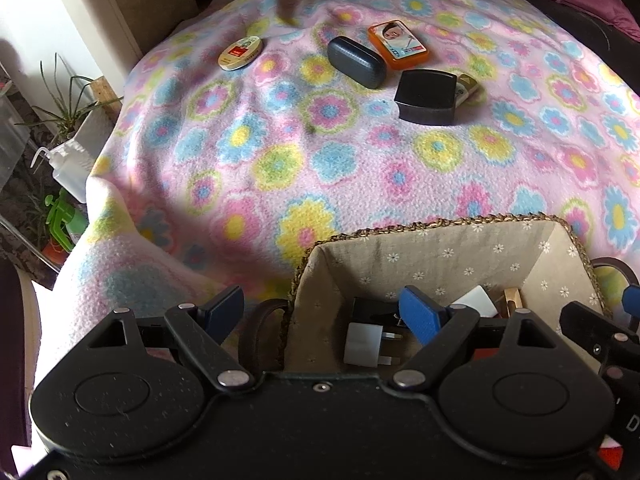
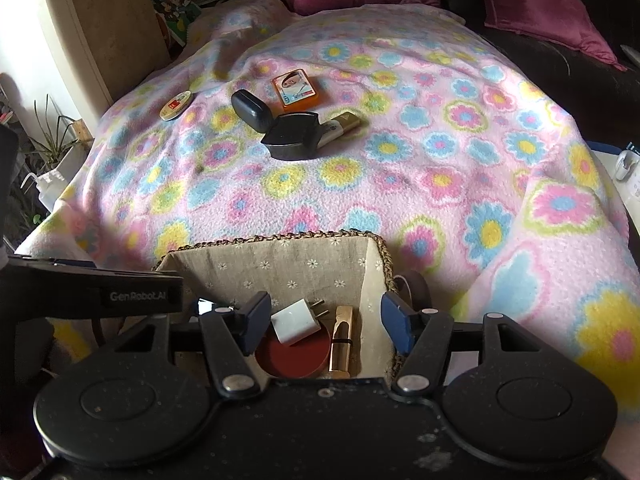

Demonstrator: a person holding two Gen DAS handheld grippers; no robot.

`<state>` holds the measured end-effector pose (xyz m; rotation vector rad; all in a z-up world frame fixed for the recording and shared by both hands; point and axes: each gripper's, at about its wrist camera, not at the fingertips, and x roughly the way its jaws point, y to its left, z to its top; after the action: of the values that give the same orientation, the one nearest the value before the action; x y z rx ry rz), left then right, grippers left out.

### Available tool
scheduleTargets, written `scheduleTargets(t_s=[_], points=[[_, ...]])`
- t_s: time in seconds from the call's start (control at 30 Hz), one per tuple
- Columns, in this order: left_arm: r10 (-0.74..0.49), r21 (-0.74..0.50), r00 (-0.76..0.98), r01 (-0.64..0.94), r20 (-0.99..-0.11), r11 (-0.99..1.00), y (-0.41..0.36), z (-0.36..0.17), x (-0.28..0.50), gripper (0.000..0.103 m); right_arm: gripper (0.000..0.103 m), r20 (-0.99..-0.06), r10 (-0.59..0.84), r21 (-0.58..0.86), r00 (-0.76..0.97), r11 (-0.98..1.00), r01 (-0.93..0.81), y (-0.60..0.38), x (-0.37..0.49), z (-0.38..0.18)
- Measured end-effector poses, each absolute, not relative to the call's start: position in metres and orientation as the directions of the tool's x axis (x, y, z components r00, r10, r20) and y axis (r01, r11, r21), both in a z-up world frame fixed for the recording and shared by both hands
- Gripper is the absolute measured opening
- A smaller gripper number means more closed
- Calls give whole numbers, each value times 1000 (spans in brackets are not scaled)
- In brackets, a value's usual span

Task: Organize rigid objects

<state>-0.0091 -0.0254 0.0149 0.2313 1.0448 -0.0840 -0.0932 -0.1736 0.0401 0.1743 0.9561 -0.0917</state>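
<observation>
- The left gripper (image 1: pixel 322 316) hung over the near-left rim of the woven basket (image 1: pixel 440 222), fingers spread wide and empty; the right gripper (image 2: pixel 326 326) sat over the basket's near edge, fingers likewise apart and holding nothing.
- Inside the basket lay two white plug adapters, one (image 2: pixel 295 321) resting on a single red round lid (image 2: pixel 294 354), the other (image 1: pixel 362 345) towards the left side, plus one gold lipstick tube (image 2: pixel 341 338).
- Likely risk: both grippers crowded the basket, so a careless lift could have snagged the rim and tipped it on the soft blanket (image 2: pixel 400 184).
- Farther off, five items waited: one black box (image 2: pixel 291 136), one gold-capped tube (image 2: pixel 340 126) touching it, one dark oval case (image 2: pixel 250 109), one orange tin (image 2: pixel 296 89), one round tin (image 2: pixel 175 105).
- The box and tube touched, so grasping one might have dragged the other.
</observation>
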Motion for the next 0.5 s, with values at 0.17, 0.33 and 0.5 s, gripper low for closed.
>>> scheduleTargets(t_s=[0.17, 0.33, 0.5], points=[[54, 153, 504, 157, -862, 976, -24, 16, -10, 82, 61, -825, -3, 97, 565, 985, 145, -172, -92, 39], [65, 152, 510, 130, -858, 980, -21, 18, -10, 82, 61, -827, -14, 70, 562, 989, 127, -169, -91, 40], [74, 153, 507, 116, -859, 981, -19, 17, -8, 82, 61, -835, -19, 54, 549, 992, 117, -168, -87, 38]])
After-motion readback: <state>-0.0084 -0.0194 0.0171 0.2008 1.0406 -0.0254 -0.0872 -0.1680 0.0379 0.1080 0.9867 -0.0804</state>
